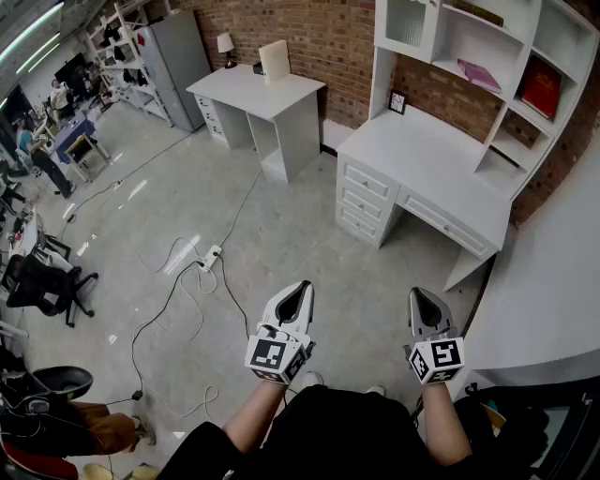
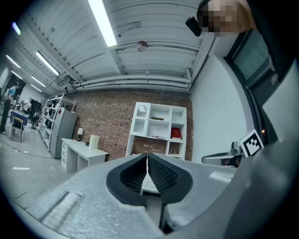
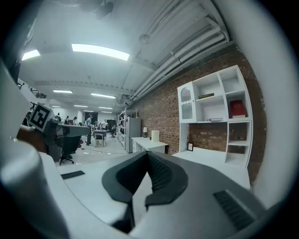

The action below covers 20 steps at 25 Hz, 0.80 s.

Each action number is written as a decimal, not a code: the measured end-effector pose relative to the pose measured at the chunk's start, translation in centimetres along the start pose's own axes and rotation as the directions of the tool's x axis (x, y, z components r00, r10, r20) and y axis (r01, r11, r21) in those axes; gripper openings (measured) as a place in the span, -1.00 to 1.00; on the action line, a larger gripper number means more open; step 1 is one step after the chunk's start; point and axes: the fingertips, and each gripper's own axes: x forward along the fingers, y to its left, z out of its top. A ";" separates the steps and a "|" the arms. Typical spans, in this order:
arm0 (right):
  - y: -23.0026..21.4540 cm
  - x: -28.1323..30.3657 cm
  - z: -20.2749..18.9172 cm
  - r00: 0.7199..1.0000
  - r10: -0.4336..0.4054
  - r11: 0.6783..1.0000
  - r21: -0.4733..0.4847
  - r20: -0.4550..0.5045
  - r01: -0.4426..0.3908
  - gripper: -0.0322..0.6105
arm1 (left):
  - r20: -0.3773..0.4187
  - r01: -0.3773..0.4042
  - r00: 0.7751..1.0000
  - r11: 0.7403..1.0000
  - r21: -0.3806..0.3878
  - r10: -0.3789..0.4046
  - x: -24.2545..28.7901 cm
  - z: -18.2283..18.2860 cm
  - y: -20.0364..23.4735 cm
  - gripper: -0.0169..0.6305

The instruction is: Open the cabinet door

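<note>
Two handheld grippers hang side by side above the grey floor (image 1: 187, 187), short of the white desk with a shelf hutch (image 1: 422, 150) that stands against the brick wall (image 1: 328, 37). The left gripper (image 1: 302, 287) has its ribbed pads pressed together with nothing between them. The right gripper (image 1: 419, 296) is likewise closed and empty. Both point roughly level toward the desk and are well apart from it. The cabinet door (image 1: 408, 21), a small glazed panel with an arched top, fills the hutch's upper-left compartment and looks closed, with neither gripper touching it. To the right of it in the hutch, a flat pink item (image 1: 478, 73) lies on an open shelf and a red book (image 1: 541, 86) stands in the far-right compartment. A small black-framed clock (image 1: 397, 102) stands on the desktop at the hutch's left foot. Left of this desk is a second, plain white desk (image 1: 253, 89) with a lamp (image 1: 226, 42) on it. A power strip (image 1: 211, 257) with trailing cables lies on the floor in front of the two desks.
</note>
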 end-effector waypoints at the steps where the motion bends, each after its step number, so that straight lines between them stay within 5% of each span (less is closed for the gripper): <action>1: 0.5 0.3 0.2 1.000 0.000 1.000 0.013 -0.002 0.000 -0.90 | 0.006 0.003 1.000 1.000 0.003 -0.003 0.0 0.2 0.5 -0.88; 12: 5.4 2.8 -2.5 0.995 -0.025 0.997 0.067 -0.098 0.032 -0.90 | 0.039 0.011 0.999 1.000 -0.002 -0.011 -2.5 0.7 5.9 -0.88; 20: 10.5 4.4 -4.0 0.985 0.033 0.999 0.030 -0.169 -0.029 -0.90 | 0.020 -0.021 1.000 0.999 -0.029 0.022 -6.0 -0.3 10.1 -0.88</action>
